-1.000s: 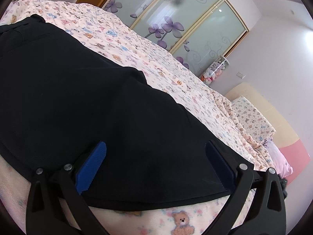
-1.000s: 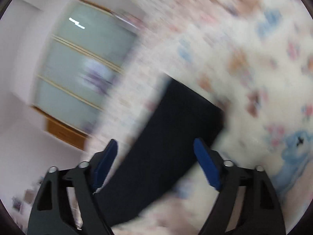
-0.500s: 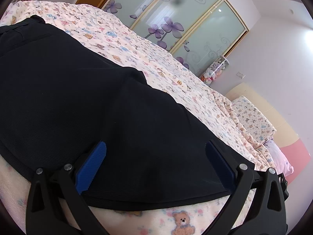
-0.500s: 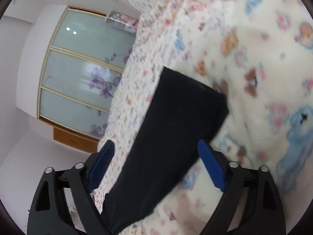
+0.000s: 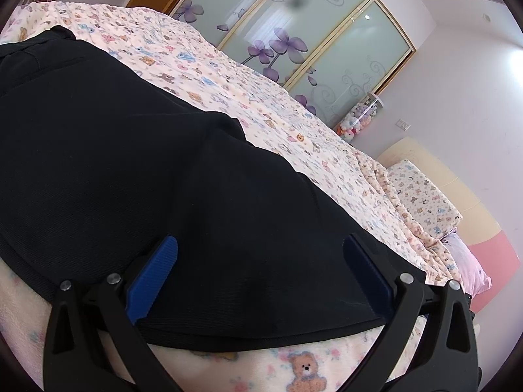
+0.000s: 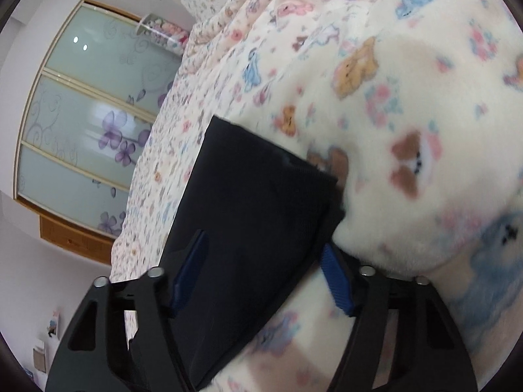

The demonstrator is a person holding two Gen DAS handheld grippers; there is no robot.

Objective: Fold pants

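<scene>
Black pants [image 5: 130,163] lie spread flat on the bed, filling most of the left wrist view. My left gripper [image 5: 261,241] hovers open over their near hem, its blue pads [image 5: 153,277] wide apart above the cloth. In the right wrist view one end of a pant leg [image 6: 255,196] lies on the blanket and runs between the fingers. My right gripper [image 6: 261,245] is low over it, and its jaws are closing with the cloth between them. One blue pad [image 6: 336,281] is at the leg's right edge. The pads do not visibly pinch the cloth.
The bed is covered by a cream blanket with a teddy-bear print [image 5: 261,98] [image 6: 408,98]. A glass-door wardrobe with purple flowers [image 5: 327,32] [image 6: 81,114] stands behind the bed. A printed pillow [image 5: 421,192] and a pink pillow [image 5: 467,261] lie at the headboard, and stuffed toys [image 5: 356,121] sit in the corner.
My right gripper has sunk and tilted toward the pant leg end, and its jaws have narrowed around it. The left gripper and the pants under it have not moved.
</scene>
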